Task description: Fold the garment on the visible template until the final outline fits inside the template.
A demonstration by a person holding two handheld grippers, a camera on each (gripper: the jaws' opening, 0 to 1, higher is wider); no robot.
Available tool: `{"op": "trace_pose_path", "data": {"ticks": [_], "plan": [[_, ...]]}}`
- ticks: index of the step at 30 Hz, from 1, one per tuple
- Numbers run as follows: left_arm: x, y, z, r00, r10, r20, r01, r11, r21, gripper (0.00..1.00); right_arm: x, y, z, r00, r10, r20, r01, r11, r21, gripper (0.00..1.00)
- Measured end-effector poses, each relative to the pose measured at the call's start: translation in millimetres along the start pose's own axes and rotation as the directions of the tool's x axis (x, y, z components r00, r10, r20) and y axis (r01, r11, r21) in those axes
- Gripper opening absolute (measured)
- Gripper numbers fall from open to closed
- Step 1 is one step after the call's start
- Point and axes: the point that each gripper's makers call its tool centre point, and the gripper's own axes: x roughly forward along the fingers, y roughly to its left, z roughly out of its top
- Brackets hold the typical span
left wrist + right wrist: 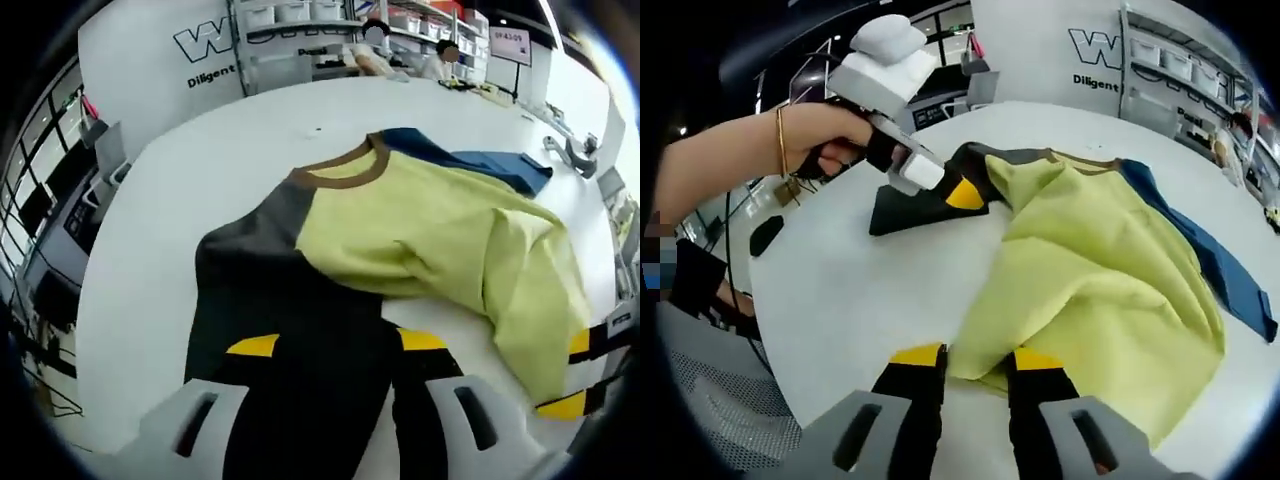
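Where the white table (200, 180) carries it, lies a colour-block shirt (420, 230) spread across the middle: yellow-green body, dark grey sleeve (250, 270) toward 7 o'clock in the left gripper view, blue sleeve (480, 162) toward 1 o'clock, brown collar (345, 172) at 12 o'clock of the cloth. Seen rumpled and folded over itself along the yellow part.

Left gripper (335, 345) at 6 o'clock of its own view, yellow-tipped jaws spread on either side of the grey sleeve, with dark cloth lying between them; cannot tell whether pinched or merely over it. Same gripper seen in the right gripper view at 11 o'clock, held by a hand (825, 140) with a bracelet, tip at the grey sleeve's end.

Right gripper (975, 358) at 6 o'clock of its view, jaws a little apart with the yellow-green hem between them; cannot tell whether gripped.

Shelving (300, 30) with bins beyond the table at 12 o'clock in the left gripper view.
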Motion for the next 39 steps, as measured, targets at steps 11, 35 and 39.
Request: {"op": "trace_pose_path", "data": {"ticks": [11, 35, 39], "plan": [[4.6, -1.2, 2.6, 1.0, 0.017, 0.023, -0.017, 1.0, -0.018, 0.09, -4.7, 0.5, 4.6, 1.0, 0.01, 0.005, -0.011, 1.0, 0.021, 0.0], [-37.4, 51.6, -6.7, 0.996, 0.089, 0.03, -0.091, 0.995, 0.051, 0.09, -49.7, 58.7, 7.8, 0.973, 0.231, 0.001, -0.229, 0.962, 0.15, 0.0], [-39.5, 64.8, -2.2, 0.992, 0.124, 0.037, -0.126, 0.989, 0.076, 0.09, -57.6, 74.0, 11.0, 0.953, 0.302, 0.02, -0.299, 0.931, 0.209, 0.0]]}}
